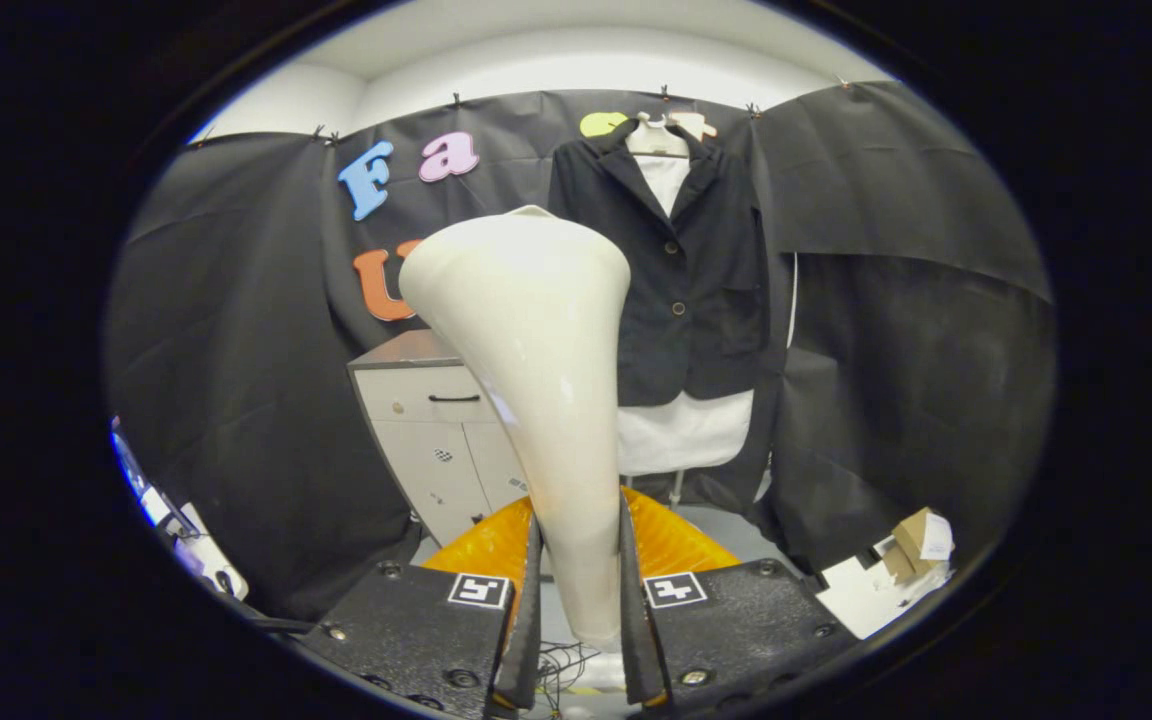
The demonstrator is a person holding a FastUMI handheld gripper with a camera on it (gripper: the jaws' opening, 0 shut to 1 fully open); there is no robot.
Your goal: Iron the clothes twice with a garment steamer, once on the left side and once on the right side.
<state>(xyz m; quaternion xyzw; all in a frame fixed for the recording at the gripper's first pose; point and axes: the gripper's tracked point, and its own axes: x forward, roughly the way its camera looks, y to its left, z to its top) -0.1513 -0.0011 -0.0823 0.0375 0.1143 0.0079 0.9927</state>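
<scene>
Gripper point(581, 600) clamped on steamer point(536, 380) handle, head raised. Jacket point(681, 270) hangs beyond steamer, right of cabinet point(436, 440), apart from it. Step: approach; next, likely bring head to jacket's left side.

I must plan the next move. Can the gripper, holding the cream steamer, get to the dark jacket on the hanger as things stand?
Probably yes. The gripper is shut on the cream garment steamer, and the dark buttoned jacket hangs beyond it with nothing visible between them. The grey cabinet stands to one side.
</scene>
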